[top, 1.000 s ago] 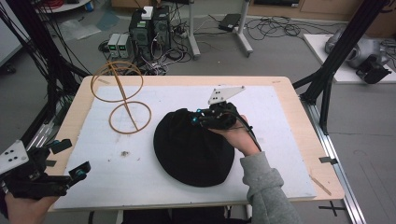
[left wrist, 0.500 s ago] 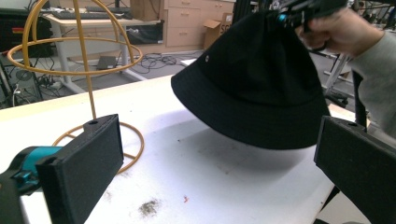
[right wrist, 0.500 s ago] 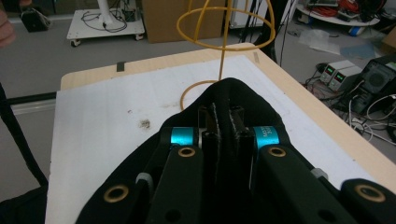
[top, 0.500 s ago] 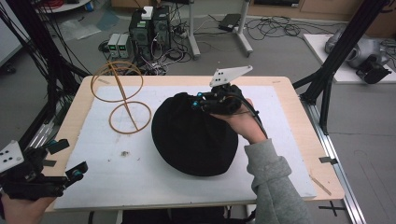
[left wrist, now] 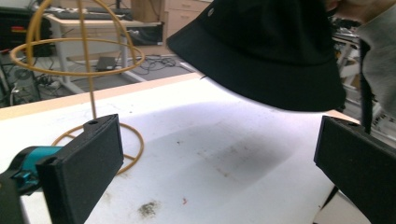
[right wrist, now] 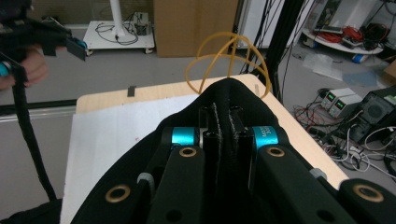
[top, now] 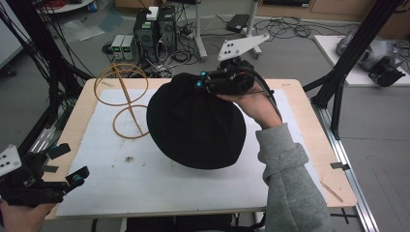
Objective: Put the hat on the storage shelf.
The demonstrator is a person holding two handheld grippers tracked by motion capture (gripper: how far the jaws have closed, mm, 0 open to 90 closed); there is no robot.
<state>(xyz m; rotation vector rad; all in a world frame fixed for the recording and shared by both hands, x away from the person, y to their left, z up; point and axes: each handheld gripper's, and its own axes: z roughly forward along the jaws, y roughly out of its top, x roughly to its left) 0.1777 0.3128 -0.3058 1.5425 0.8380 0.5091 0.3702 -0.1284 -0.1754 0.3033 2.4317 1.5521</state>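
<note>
Right gripper (top: 203,83) clamps black fabric bucket hat (top: 193,125) aloft; should centre crown over gold wire stand (top: 123,99). Left gripper (top: 60,166) released.

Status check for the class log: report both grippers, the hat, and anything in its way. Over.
Right gripper shut on black hat, hat lifted clear of table. Left gripper open, idle at near-left corner. Wire hat stand beside hat, nothing between them.
</note>
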